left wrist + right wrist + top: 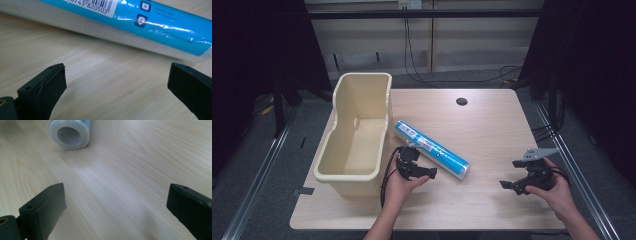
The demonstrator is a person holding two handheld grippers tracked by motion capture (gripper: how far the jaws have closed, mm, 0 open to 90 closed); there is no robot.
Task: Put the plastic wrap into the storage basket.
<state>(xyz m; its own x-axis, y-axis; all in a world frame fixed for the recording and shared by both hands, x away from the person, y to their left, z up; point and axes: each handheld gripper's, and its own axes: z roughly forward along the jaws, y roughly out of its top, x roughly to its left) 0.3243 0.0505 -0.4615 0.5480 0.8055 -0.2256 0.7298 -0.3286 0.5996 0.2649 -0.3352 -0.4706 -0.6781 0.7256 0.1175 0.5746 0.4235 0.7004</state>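
Note:
A blue-wrapped roll (432, 150) with a white barcode label lies slantwise on the wooden table (492, 125), just right of the cream bin (357, 135). My left gripper (418, 169) sits close against the roll's near side, open, with bare table between its jaws. In the left gripper view the roll (140, 25) runs across the top, a short way beyond the left gripper (116, 80). My right gripper (514, 186) is open near the table's front right, apart from the roll. The right gripper view shows the roll's white hollow end (69, 135) far ahead of the right gripper (115, 202).
The tall-backed cream bin stands at the table's left side, empty inside. A dark round cable hole (461, 101) is at the back of the table. Cables (412, 55) hang behind the table. Dark floor and metal rails (257, 180) flank both sides.

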